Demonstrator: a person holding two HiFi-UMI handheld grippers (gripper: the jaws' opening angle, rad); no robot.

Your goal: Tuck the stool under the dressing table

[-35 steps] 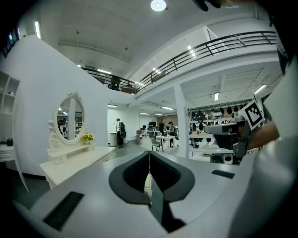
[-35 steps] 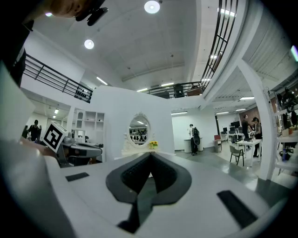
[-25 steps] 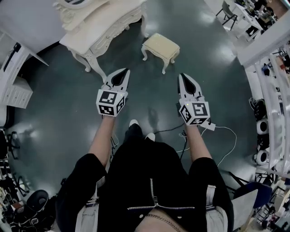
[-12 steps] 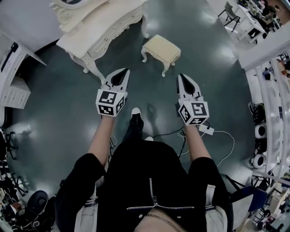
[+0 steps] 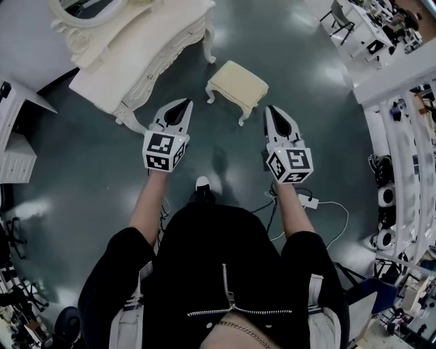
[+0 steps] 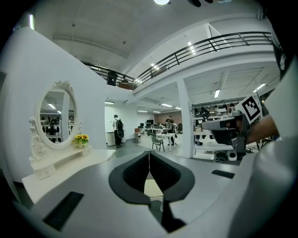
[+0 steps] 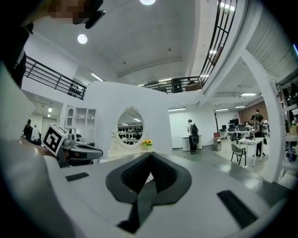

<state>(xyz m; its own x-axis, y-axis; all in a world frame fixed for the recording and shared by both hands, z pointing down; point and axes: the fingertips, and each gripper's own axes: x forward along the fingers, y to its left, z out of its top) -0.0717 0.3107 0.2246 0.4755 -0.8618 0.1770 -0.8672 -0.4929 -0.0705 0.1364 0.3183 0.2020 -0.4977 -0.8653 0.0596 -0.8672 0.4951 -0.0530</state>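
Note:
The cream stool point(image 5: 237, 84) stands on the dark floor, out beside the white dressing table point(image 5: 129, 61) with its oval mirror point(image 5: 85, 8). Both grippers are held out side by side, short of the stool and above the floor. My left gripper point(image 5: 185, 104) is shut and empty, its tip toward the table's near leg. My right gripper point(image 5: 270, 110) is shut and empty, to the right of the stool. In the left gripper view the jaws point(image 6: 149, 154) meet, with the stool top point(image 6: 152, 188) below them. The right gripper view shows the mirror point(image 7: 130, 127) past its closed jaws.
A white power strip point(image 5: 308, 201) and its cables lie on the floor by the person's right leg. White shelving point(image 5: 402, 157) lines the right side, and a white cabinet point(image 5: 15, 146) stands at the left. Desks, chairs and people are far behind.
The person has stepped forward, so the dressing table and stool sit nearer and lower in the head view. Both grippers travelled forward with the person, still shut.

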